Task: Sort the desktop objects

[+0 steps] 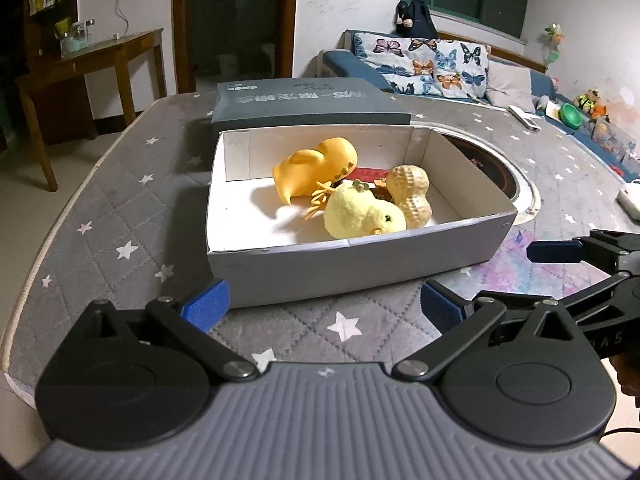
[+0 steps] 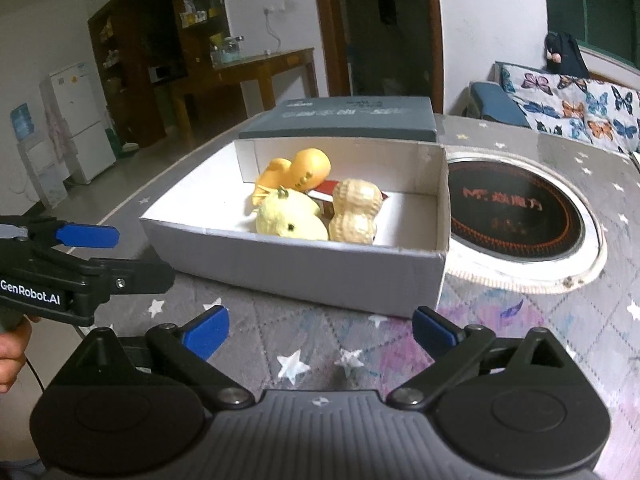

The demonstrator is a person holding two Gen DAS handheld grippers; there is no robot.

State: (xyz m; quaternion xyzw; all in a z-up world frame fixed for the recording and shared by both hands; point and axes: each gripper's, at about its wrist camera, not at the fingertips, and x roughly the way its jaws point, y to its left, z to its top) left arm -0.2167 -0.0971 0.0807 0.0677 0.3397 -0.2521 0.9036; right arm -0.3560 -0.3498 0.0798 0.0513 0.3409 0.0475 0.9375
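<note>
An open grey box (image 1: 352, 268) (image 2: 304, 268) with a white inside stands on the star-patterned table cover. Inside lie an orange duck toy (image 1: 316, 168) (image 2: 300, 170), a pale yellow plush chick (image 1: 362, 212) (image 2: 290, 218), a big peanut toy (image 1: 410, 194) (image 2: 356, 210) and a red flat item (image 1: 370, 174) (image 2: 325, 190) beneath them. My left gripper (image 1: 324, 308) hovers open just in front of the box's near wall, nothing between its fingers. My right gripper (image 2: 320, 330) is also open and empty, near the box's front right corner.
The box's dark grey lid (image 1: 308, 106) (image 2: 344, 118) lies behind the box. A round induction hob (image 2: 516, 212) (image 1: 492, 168) is set into the table to the right. A white object (image 1: 630, 200) lies at the far right. A butterfly-print sofa (image 1: 432, 64) stands beyond the table.
</note>
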